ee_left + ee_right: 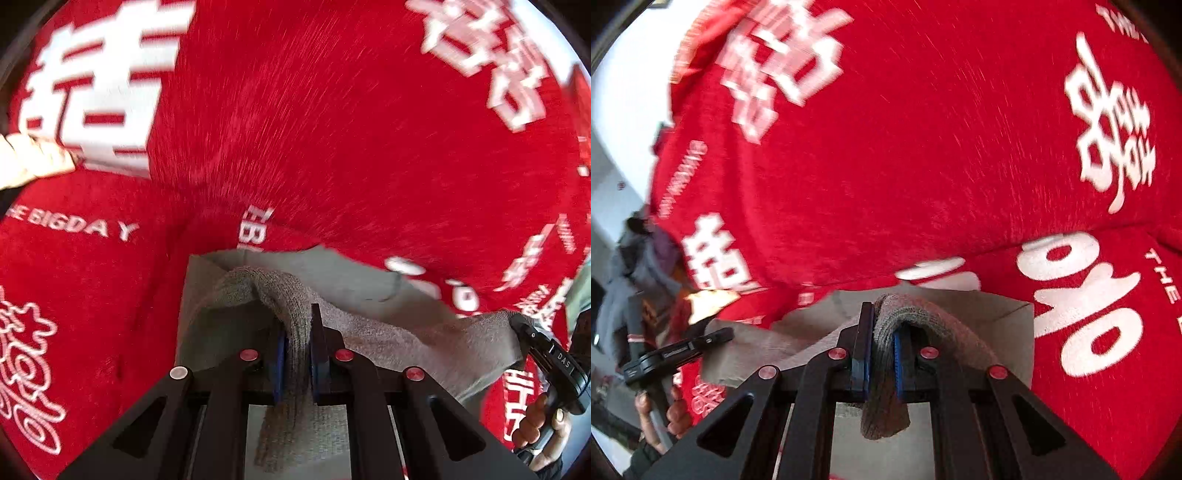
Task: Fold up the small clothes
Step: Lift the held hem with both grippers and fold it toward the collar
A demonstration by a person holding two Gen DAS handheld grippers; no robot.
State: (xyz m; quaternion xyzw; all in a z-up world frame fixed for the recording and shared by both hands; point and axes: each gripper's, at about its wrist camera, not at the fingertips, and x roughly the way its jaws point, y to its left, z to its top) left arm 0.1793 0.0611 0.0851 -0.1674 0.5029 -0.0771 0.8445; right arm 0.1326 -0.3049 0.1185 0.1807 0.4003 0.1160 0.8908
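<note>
A small grey garment [369, 291] with a ribbed knit hem hangs stretched between my two grippers, just above a red cloth. My left gripper [295, 325] is shut on the knit hem, which bunches between its blue pads. At the right edge of the left wrist view, my right gripper [517, 323] holds the other end of the same hem. In the right wrist view the right gripper [882, 321] is shut on the knit edge of the grey garment [1008, 314]. The left gripper [727, 334] pinches the fabric at the far left.
A red cloth [332, 129] printed with large white characters and lettering covers the surface under the garment; it also fills the right wrist view [923, 147]. A hand [543, 424] grips the right tool's handle. A cream object [33, 158] lies at the left edge. Blurred grey clutter [635, 258] stands beyond the cloth's left edge.
</note>
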